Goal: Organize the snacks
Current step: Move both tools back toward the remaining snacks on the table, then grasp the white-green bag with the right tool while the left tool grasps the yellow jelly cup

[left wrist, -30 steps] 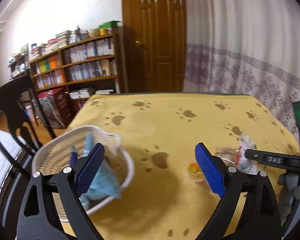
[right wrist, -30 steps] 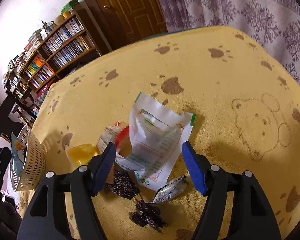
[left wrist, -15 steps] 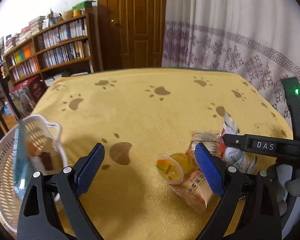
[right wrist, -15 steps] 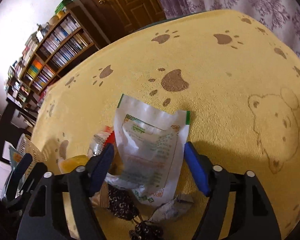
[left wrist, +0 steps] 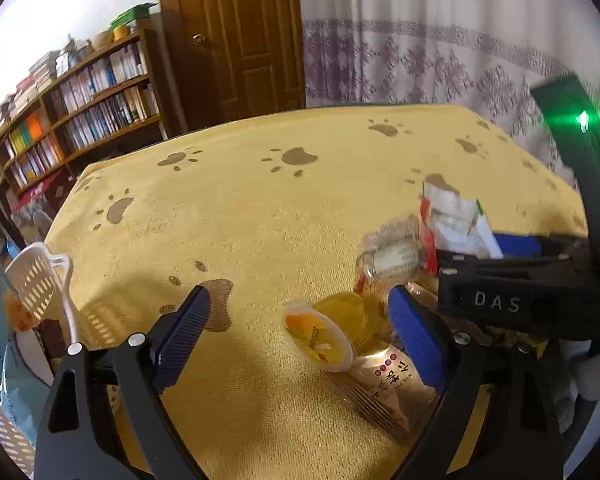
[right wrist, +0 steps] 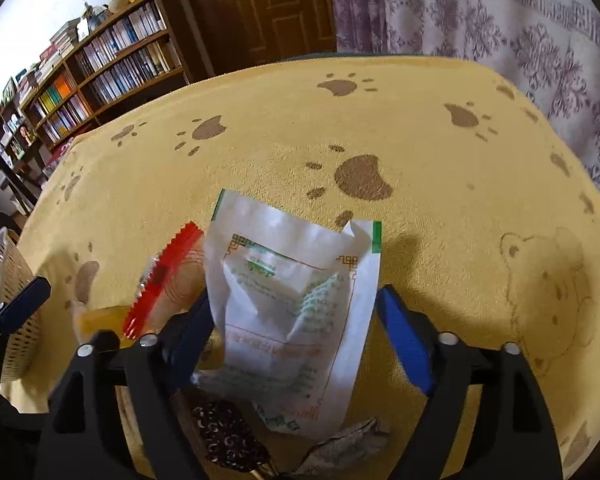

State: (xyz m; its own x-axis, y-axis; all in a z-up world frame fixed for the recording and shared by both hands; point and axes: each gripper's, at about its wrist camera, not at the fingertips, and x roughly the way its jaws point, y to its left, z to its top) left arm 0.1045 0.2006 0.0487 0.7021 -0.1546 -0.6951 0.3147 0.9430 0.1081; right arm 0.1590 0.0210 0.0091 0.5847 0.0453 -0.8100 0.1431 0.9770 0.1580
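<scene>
A: Why does the right gripper (right wrist: 296, 320) straddle the white pouch (right wrist: 296, 308) near the table's (left wrist: 260, 208) front edge?

B: Probably lining up a grasp; its jaws stand wide, not yet pinching.

A: And the left gripper (left wrist: 300, 328)?

B: Wide too, empty, around the jelly cup (left wrist: 318, 336) beside the gold packet (left wrist: 384, 384). The basket (left wrist: 36, 280) waits at the left edge.

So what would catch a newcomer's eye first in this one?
Probably the white snack pouch with green print, lying between the open fingers of the right gripper on the yellow paw-print cloth. Next, the orange jelly cup between the open fingers of the left gripper, with the white basket at far left.
</scene>
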